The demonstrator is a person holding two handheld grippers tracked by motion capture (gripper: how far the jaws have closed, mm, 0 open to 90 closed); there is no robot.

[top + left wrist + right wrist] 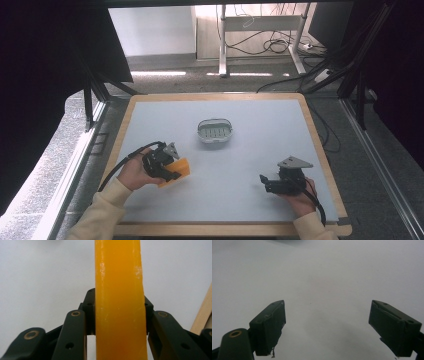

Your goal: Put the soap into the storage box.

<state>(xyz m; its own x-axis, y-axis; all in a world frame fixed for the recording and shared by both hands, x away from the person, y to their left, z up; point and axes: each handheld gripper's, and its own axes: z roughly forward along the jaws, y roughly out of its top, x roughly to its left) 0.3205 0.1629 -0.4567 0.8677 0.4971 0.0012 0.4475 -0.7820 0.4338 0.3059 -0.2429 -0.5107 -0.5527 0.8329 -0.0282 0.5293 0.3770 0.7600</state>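
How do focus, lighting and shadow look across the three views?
High view: evenly lit white table, dark surround. Left gripper view: the orange bar clamped in the left hand-held gripper is close yet fairly sharp, pale scuffs showing. Right gripper view: dim and soft, with a faint shadow between the right hand-held gripper's open jaws.

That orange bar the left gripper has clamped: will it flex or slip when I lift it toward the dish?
Probably stiff: the orange bar runs straight beyond the left gripper with no visible sag. It may be somewhat slippery, since its surface looks waxy and glossy, with pale scuffs near the edges. It looks unlikely to roll: its faces look flat, and both pads bear squarely on them.
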